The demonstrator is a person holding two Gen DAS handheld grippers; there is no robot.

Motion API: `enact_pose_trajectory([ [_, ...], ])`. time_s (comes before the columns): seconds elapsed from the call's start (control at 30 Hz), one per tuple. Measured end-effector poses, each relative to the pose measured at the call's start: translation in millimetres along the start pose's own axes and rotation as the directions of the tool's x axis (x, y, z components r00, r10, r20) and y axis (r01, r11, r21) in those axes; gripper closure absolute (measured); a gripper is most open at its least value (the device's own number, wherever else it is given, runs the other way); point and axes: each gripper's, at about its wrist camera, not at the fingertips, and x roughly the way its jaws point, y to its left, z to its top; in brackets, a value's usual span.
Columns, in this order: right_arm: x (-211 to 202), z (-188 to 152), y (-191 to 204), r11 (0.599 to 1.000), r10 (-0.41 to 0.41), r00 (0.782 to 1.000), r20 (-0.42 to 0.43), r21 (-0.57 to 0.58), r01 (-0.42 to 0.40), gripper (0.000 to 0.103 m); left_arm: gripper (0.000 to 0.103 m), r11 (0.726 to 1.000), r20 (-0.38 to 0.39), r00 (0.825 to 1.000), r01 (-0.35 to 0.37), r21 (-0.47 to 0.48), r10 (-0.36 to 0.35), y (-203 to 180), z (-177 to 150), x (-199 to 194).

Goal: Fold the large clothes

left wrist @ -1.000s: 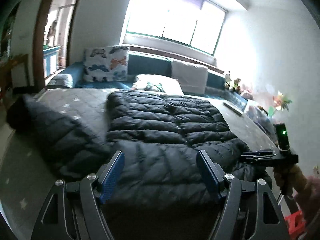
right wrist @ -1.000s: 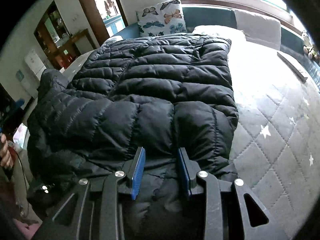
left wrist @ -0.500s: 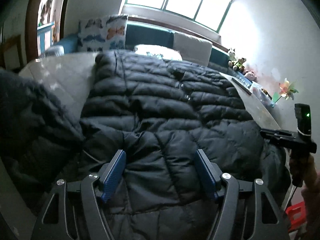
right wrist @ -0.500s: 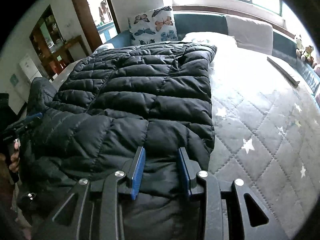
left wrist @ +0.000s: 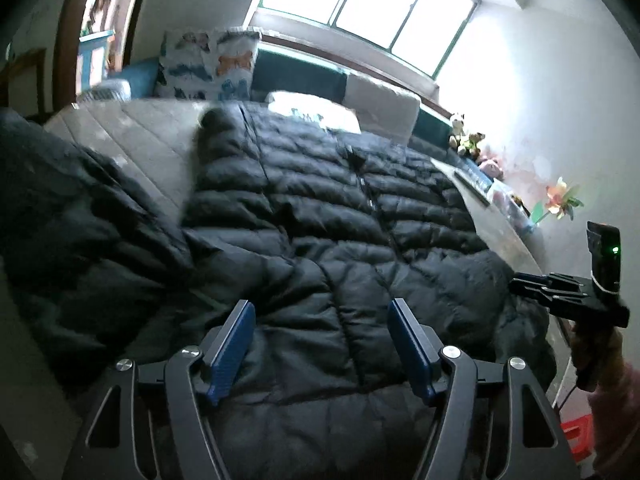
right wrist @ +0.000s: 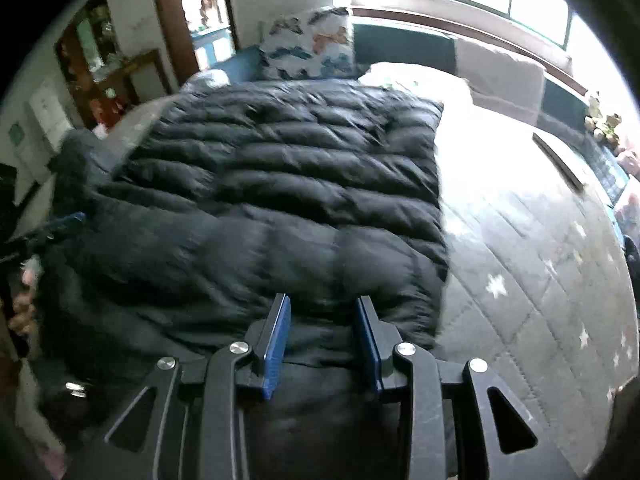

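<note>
The black puffer jacket (left wrist: 344, 216) lies lengthwise away across the bed (right wrist: 532, 264), its near hem pinched in the right tongs (right wrist: 322, 330), under the spread left tongs (left wrist: 322, 340).

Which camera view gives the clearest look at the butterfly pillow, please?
The right wrist view: the butterfly pillow stands nearer the frame's middle, its front facing the camera. The left wrist view shows it too, but further off and softer.
</note>
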Motion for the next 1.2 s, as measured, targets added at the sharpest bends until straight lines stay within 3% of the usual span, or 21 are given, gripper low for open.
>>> enact_pose_trajectory([
  [0.13,-11,13,43,0.992,0.086,0.996,0.009,-0.092,-0.085,0.066,0.030,0.995,0.104,0.990,-0.095,-0.030,0.098,20,15,-41],
  [0.27,-5,26,99,0.963,0.185,0.983,-0.007,-0.197,-0.183,0.066,0.024,0.954,0.141,0.953,-0.244,-0.172,0.269,71,46,-69],
  [0.33,2,33,128,0.939,0.240,0.970,-0.031,-0.246,-0.240,0.066,0.024,0.922,0.128,0.940,-0.275,-0.272,0.318,104,62,-75],
  [0.5,31,36,181,0.893,0.268,0.958,-0.100,-0.348,-0.286,0.066,0.024,0.813,0.069,0.903,-0.346,-0.469,0.423,186,103,-76],
  [0.67,66,25,208,0.872,0.207,0.962,-0.177,-0.413,-0.263,0.066,0.024,0.735,-0.059,0.882,-0.424,-0.529,0.467,248,137,-46],
  [0.77,61,26,207,0.865,0.206,0.963,-0.176,-0.428,-0.263,0.066,0.024,0.679,-0.123,0.881,-0.435,-0.592,0.457,282,143,-26],
  [0.87,48,33,204,0.861,0.257,0.954,-0.156,-0.411,-0.299,0.066,0.026,0.637,-0.130,0.892,-0.405,-0.656,0.432,307,144,-19],
  [0.93,49,36,211,0.852,0.286,0.946,-0.150,-0.412,-0.323,0.066,0.036,0.644,-0.115,0.902,-0.382,-0.662,0.417,320,143,-12],
  [1.0,59,40,222,0.842,0.298,0.941,-0.162,-0.419,-0.339,0.066,0.060,0.672,-0.105,0.914,-0.362,-0.646,0.391,331,142,-4],
  [1.1,83,37,231,0.839,0.278,0.939,-0.204,-0.425,-0.341,0.064,0.082,0.715,-0.047,0.939,-0.290,-0.636,0.340,338,137,-1],
  [1.2,80,37,234,0.837,0.270,0.941,-0.203,-0.434,-0.334,0.064,0.090,0.760,0.029,0.941,-0.254,-0.598,0.337,328,143,-12],
])
